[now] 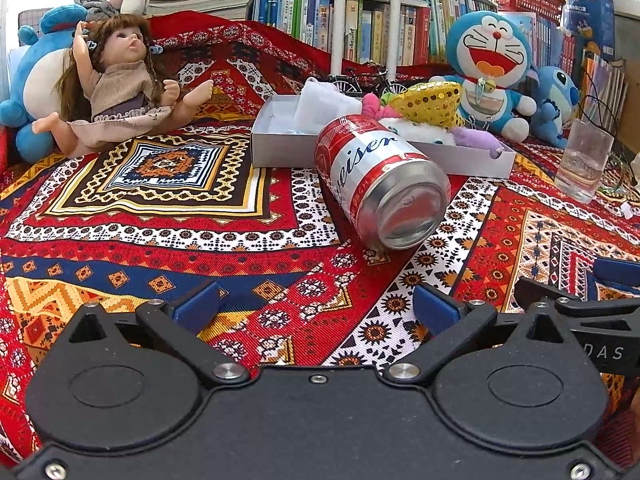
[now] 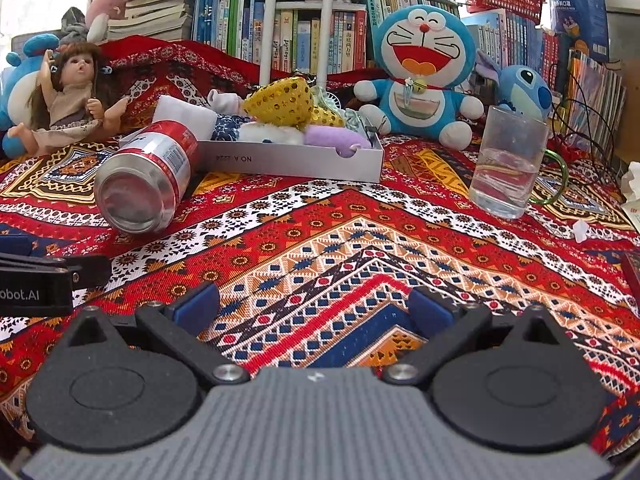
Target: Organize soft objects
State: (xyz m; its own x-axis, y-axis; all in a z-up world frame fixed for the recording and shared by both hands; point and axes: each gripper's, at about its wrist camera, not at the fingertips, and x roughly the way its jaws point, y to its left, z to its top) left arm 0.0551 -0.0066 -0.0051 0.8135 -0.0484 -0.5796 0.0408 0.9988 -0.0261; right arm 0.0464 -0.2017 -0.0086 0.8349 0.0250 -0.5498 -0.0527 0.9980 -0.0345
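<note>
A shallow white box (image 1: 276, 145) (image 2: 288, 160) holds several soft things: a gold sequin pouch (image 1: 430, 102) (image 2: 282, 100), a white fluffy toy (image 2: 268, 134), a purple plush (image 2: 334, 138) and a folded white cloth (image 1: 320, 98) (image 2: 182, 114). A red and silver can (image 1: 380, 176) (image 2: 146, 178) lies on its side in front of the box. My left gripper (image 1: 316, 304) is open and empty, low over the patterned cloth, short of the can. My right gripper (image 2: 314, 304) is open and empty, to the right of the can.
A doll (image 1: 116, 80) (image 2: 68, 92) sits at the left. A Doraemon plush (image 1: 490, 68) (image 2: 424, 72) and a Stitch plush (image 2: 520, 88) sit at the back right. A glass of water (image 1: 584, 160) (image 2: 506, 160) stands at the right. Bookshelves (image 2: 304, 32) line the back.
</note>
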